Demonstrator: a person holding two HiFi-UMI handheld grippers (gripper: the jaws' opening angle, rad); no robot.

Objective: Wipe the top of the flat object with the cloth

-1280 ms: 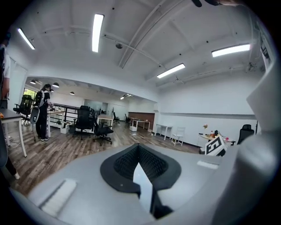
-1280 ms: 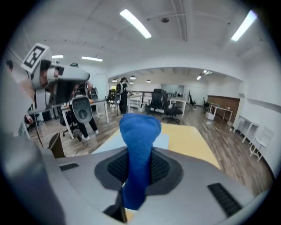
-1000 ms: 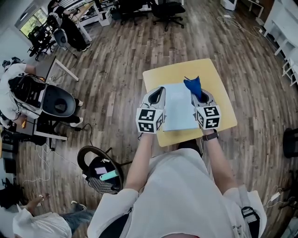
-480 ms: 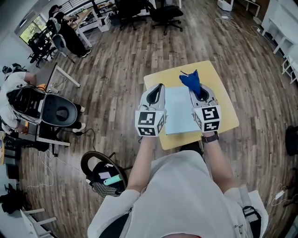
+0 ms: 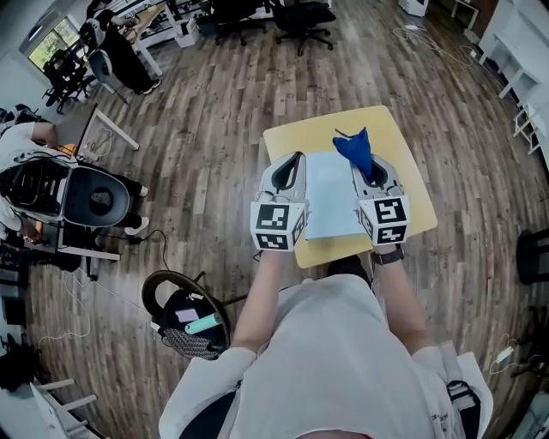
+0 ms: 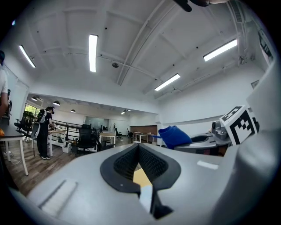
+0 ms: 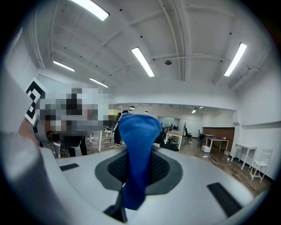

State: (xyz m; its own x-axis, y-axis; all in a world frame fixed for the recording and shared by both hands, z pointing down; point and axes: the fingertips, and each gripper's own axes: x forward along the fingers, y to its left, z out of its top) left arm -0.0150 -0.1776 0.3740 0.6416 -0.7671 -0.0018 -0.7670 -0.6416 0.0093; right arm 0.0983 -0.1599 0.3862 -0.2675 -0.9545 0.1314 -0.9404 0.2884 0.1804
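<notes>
A flat pale-blue sheet-like object [image 5: 329, 194] lies on a small yellow table [image 5: 403, 176]. My right gripper [image 5: 369, 171] is at the sheet's right edge, shut on a blue cloth [image 5: 355, 150] that sticks up past its tips over the sheet's far right corner. In the right gripper view the cloth [image 7: 136, 145] is pinched between the jaws of the right gripper [image 7: 137, 172]. My left gripper [image 5: 294, 168] is at the sheet's left edge. In the left gripper view the left gripper [image 6: 139, 163] has its jaws together on nothing, with the cloth [image 6: 174, 136] off to the right.
The table is small, with edges close on all sides above a wooden floor [image 5: 214, 111]. A round stool base with a bag [image 5: 186, 321] stands at the lower left. A seated person and chair [image 5: 81, 193] are on the left, and office chairs [image 5: 300, 17] stand at the far end.
My right gripper has shifted a little farther from me with the cloth. The left gripper has stayed at the sheet's left edge.
</notes>
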